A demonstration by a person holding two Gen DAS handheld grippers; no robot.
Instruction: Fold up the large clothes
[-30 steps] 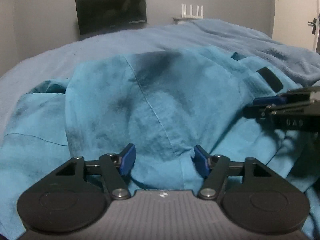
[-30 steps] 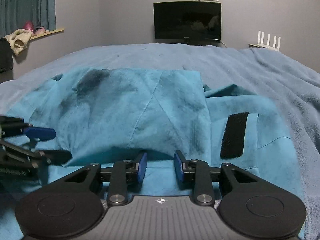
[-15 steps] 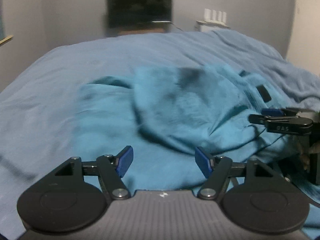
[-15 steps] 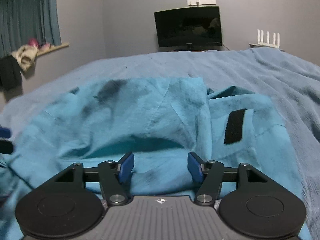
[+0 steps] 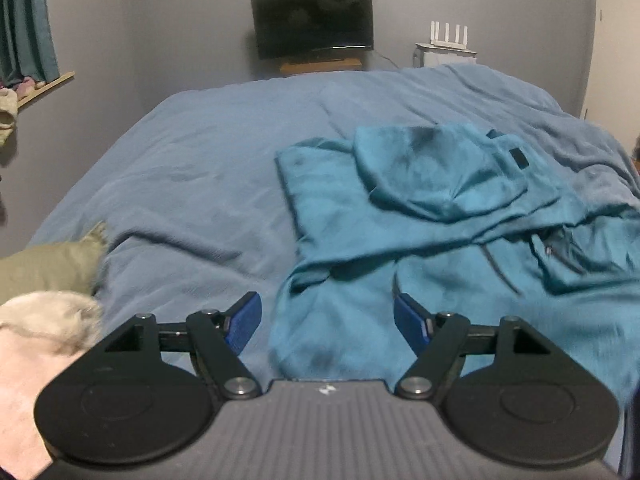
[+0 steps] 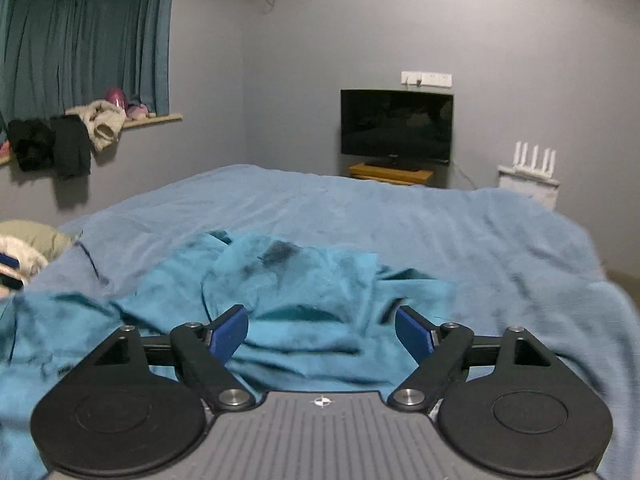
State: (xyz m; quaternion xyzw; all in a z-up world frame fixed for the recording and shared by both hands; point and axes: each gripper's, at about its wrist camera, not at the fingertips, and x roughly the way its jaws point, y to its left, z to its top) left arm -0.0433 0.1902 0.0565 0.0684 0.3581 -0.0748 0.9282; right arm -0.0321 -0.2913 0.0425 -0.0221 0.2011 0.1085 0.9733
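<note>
**Garment loose on bed, both tongs free above it**

Teal garment [image 5: 440, 216] lies rumpled on the blue bedspread [image 5: 200, 168], partly folded: one flap doubled over the middle, a black patch [image 5: 518, 157] showing toward its 1 o'clock end. In the left wrist view it spreads from 12 to 3 o'clock of the left gripper [image 5: 327, 322]; long axis runs roughly 7 to 1.

In the right wrist view the garment [image 6: 304, 320] sits dead ahead at 12 o'clock of the right gripper [image 6: 321, 331], so I judge the right hand nearer to the bulk.

Both sets of jaws are opening, nothing between the pads; cloth lies beneath, apart.

Open bedspread from 9 to 12 o'clock. Pale heap of clothes [image 5: 44, 320] at 8 o'clock, bed's left edge; keep clear.
</note>
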